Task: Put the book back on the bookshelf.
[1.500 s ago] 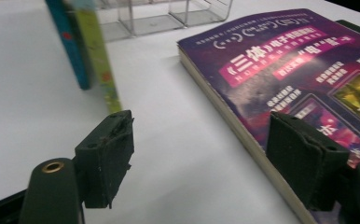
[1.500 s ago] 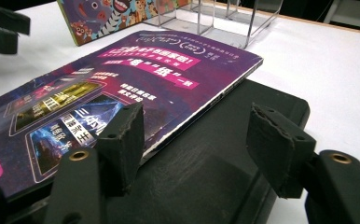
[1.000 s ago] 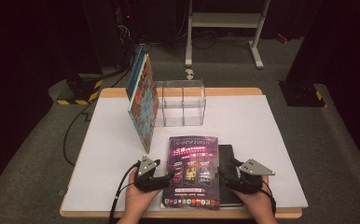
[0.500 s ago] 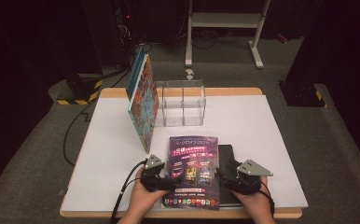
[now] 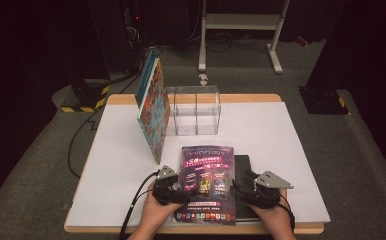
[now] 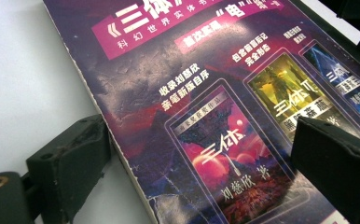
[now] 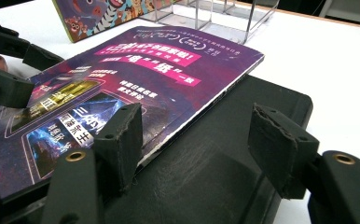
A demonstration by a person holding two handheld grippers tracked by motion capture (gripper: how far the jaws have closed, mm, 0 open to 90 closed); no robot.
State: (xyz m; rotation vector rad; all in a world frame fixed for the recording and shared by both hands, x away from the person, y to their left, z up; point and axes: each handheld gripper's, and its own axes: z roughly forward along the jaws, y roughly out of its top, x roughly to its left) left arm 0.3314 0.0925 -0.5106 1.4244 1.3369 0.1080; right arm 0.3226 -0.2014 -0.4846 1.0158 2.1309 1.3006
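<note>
White tabletop [image 5: 291,150], grey carpet [image 5: 36,170]

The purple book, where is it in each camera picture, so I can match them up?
High view: purple book lies flat at the table's near edge, between both grippers.
Left gripper view: its cover spans the picture, left edge between the open jaws.
Right gripper view: left and centre, lying on a black pad.
Shared landmark: the pink title banner.

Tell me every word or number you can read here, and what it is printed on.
"三体": on the purple book cover, in its pink banner and on the small pictured covers.
"刘慈欣 著": under the middle pictured cover.
"收录刘慈欣亲笔新版自序": white lines above it.
Other cover lines: too small or blurred.
Picture book standing on the table: no readable words.
</note>
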